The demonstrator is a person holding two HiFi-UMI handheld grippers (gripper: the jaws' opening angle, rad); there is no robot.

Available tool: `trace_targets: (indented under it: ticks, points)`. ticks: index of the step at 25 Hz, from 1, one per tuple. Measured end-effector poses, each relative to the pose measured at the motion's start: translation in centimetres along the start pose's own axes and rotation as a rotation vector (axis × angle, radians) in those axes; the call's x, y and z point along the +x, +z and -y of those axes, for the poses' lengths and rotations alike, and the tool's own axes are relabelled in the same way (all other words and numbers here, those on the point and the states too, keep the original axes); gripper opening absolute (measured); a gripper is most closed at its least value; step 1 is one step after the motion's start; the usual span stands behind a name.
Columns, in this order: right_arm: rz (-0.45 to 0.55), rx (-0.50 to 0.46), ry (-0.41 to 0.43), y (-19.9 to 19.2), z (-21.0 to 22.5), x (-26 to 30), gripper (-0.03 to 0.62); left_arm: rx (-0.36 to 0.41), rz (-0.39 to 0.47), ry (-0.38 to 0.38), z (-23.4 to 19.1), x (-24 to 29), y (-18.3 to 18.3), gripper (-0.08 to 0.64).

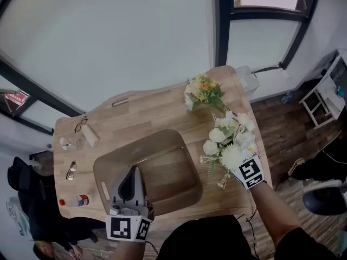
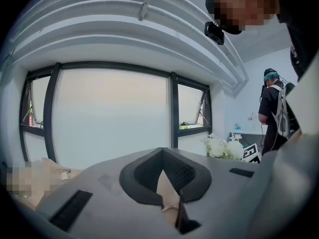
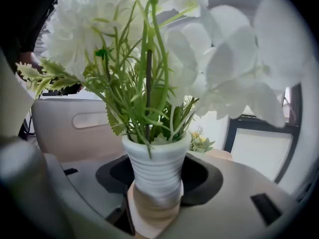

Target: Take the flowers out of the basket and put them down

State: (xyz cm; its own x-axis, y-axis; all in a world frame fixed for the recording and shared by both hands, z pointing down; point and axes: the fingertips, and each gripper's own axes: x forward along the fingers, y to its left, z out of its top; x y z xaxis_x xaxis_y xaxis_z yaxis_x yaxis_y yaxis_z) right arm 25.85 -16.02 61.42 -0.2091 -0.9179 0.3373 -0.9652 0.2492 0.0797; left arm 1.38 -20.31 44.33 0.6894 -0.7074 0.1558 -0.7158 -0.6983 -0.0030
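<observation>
My right gripper (image 1: 241,167) is shut on a small white ribbed vase (image 3: 157,168) of white flowers (image 1: 230,140), held over the wooden table (image 1: 157,110) to the right of the basket. In the head view the blooms hide the vase. The brown plastic basket (image 1: 108,167) stands in the middle of the table with nothing visible inside. A second bunch, yellow and white flowers (image 1: 203,91), lies on the table at the far right. My left gripper (image 1: 133,171) reaches in over the basket's near rim. Its jaws meet at the tips, with nothing seen between them (image 2: 160,176).
Glasses (image 1: 80,124), a small bottle (image 1: 76,201) and a few little items lie along the table's left side. A white box (image 1: 246,79) sits at the far right corner. The table's right edge runs close beside my right gripper. Another person (image 2: 274,108) stands in the room.
</observation>
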Motion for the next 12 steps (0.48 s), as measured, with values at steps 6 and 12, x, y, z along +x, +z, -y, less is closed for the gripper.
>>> trace_targets:
  ticks: [6, 12]
  points:
    - [-0.012, 0.001, 0.007, -0.8, -0.1, -0.4, 0.258, -0.002, -0.006, -0.006, 0.1, 0.0, 0.0, 0.002]
    - [-0.026, 0.021, -0.032, -1.1, 0.4, -0.6, 0.258, -0.005, -0.010, -0.020, 0.8, -0.3, -0.3, 0.002]
